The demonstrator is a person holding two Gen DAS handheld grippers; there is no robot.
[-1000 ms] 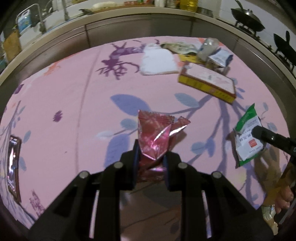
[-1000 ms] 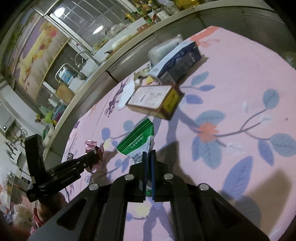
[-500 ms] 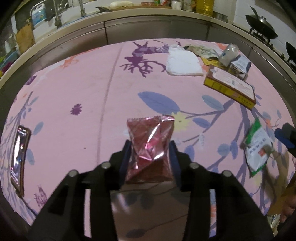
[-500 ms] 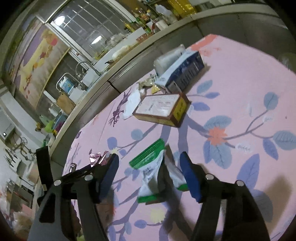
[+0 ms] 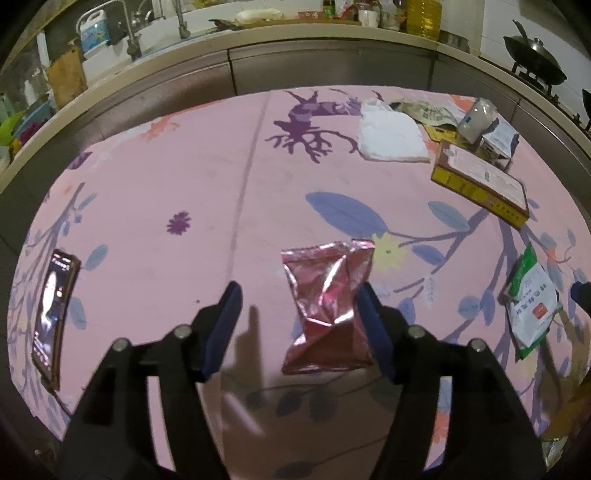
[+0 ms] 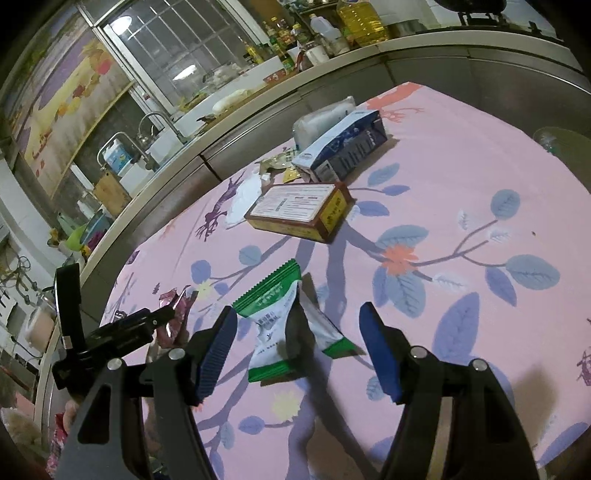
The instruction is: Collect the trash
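On the pink flowered desk [image 5: 177, 177], between the spread fingers of the left hand-held gripper [image 5: 299, 295]: a crumpled red foil wrapper [image 5: 327, 306], lying flat, close against the right-hand finger and well clear of the other. Jaws opening, no grip on the foil. Off to the right of the red wrapper, a green-and-white sachet [image 6: 286, 328], lying loose between the blue pads [image 6: 218, 350] of the right hand-held gripper [image 6: 299, 332]; jaws wide, neither pad pressing on it. Beyond the red wrapper, toward the far right of the desk, a flat yellow-edged box [image 5: 480, 184]; just behind that box, a blue-and-white carton [image 6: 343, 147] on its side and a clear plastic bag [image 6: 321, 118]. Left of the box, a white folded cloth [image 5: 391, 136] beside some crumpled paper scraps [image 5: 424, 110]. Far left of the red wrapper, near the desk edge, a phone [image 5: 51, 310] with its screen lit. Behind the desk, a kitchen counter [image 5: 295, 33] with a sink tap, bottles and a wok.
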